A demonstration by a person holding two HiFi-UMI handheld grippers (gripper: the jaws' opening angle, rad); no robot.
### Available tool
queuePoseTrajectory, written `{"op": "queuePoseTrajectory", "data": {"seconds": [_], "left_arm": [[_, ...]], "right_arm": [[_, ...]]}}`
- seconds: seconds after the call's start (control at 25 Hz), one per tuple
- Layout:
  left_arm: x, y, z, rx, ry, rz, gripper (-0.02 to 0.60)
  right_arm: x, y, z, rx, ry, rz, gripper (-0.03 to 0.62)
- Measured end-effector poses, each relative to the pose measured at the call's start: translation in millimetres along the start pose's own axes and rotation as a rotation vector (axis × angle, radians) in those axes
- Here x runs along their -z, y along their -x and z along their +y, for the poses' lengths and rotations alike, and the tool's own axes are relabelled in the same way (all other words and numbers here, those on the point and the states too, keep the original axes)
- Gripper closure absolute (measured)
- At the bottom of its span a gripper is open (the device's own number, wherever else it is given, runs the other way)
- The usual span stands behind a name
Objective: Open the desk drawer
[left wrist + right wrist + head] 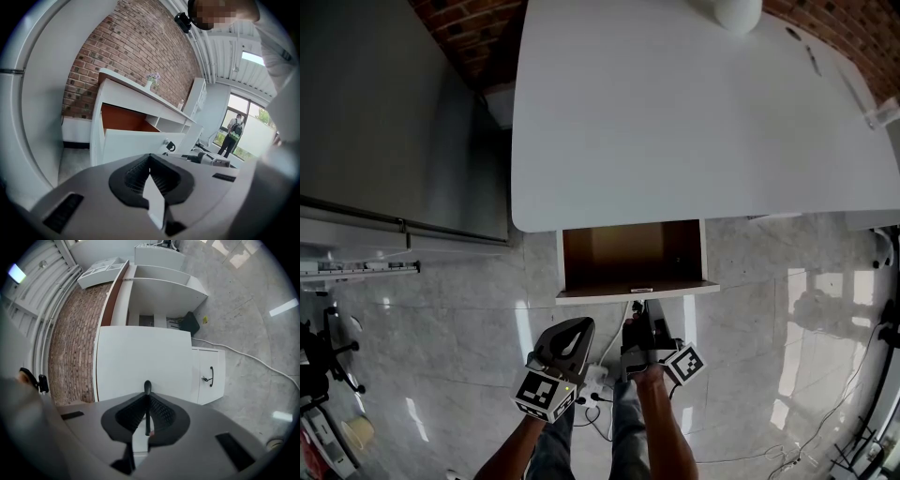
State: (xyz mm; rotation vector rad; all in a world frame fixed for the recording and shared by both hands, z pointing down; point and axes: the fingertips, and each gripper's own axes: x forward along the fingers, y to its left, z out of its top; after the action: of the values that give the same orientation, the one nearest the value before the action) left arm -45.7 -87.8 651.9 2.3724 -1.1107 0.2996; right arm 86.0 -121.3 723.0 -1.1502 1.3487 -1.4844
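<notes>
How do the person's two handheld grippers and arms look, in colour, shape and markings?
The left gripper and the right gripper each have a smooth grey plastic body, with black ribbed pads set in a rounded black recess. In the head view each carries a cube with black-and-white square markers. No cables show on them. The forearms are without sleeves, and the person wears dark trousers.

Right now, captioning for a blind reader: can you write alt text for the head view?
From above, a white desk has its drawer pulled open, brown inside. The right gripper meets its front edge; the left gripper hangs beside.
</notes>
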Motion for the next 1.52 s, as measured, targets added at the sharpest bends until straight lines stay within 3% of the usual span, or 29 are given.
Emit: {"op": "queuePoseTrajectory", "data": {"seconds": [0.6,0.96,1.24,1.52], "left_arm": [[-2,1,3,0.000,0.005,-0.008,0.571],[-3,5,2,-0.002,0.004,-0.010,0.571],[14,8,-37,0.141,-0.040,0.034,0.571],[25,15,-40,0.140,-0.037,0.043,0.571]], "right_arm": [[1,5,-3,-0.021,0.003,0.009,0.560],[3,14,0,0.025,-0.003,0.016,0.560],[7,46,-29,0.087,-0.030,-0.001,0.560],[1,49,-28,0.078,-0.014,0.005,0.560]]}}
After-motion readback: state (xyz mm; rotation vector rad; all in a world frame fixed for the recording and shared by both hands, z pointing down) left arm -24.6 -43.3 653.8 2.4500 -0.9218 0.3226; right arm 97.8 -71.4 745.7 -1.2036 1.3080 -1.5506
